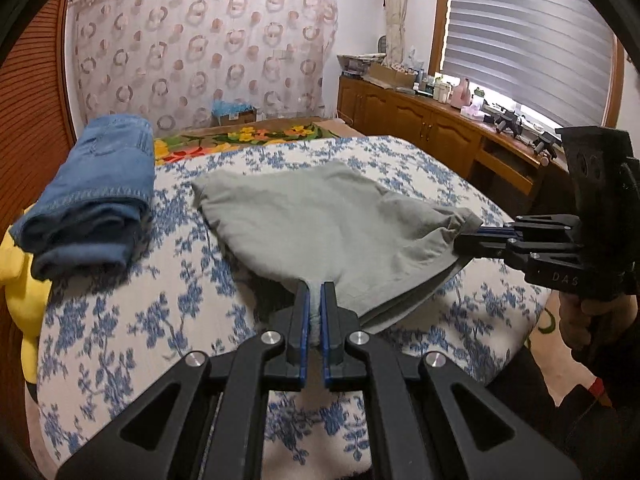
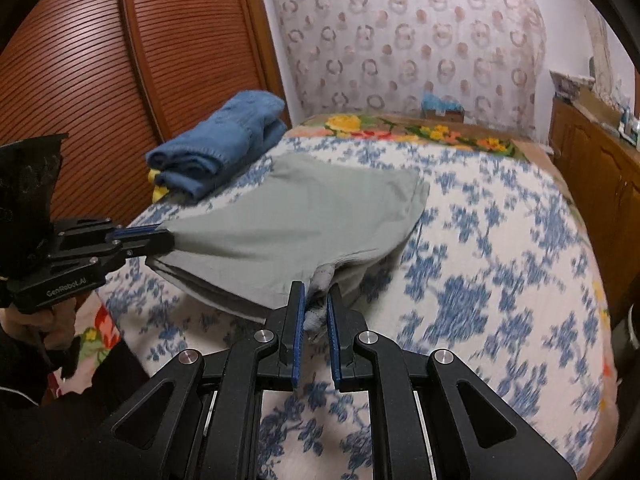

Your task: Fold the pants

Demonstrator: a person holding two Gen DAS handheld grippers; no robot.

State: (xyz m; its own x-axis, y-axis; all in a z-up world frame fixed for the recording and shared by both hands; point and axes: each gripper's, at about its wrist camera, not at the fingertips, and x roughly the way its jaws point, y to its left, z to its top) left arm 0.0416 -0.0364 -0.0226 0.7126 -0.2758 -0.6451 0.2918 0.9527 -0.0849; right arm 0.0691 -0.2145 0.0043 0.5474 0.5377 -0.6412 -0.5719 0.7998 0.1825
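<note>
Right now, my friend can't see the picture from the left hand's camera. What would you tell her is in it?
Two black grippers, the left gripper and the right gripper, each pinch an edge of soft grey-green cloth pants spread on a blue-flowered white bedspread. Folded blue denim jeans sit off to the left.

The pants (image 1: 320, 216) are lying on the bed (image 1: 420, 164) in front of both grippers, the folded jeans (image 1: 96, 192) are sitting to their left, and the cabinet (image 1: 420, 120) is standing right of the bed.
</note>
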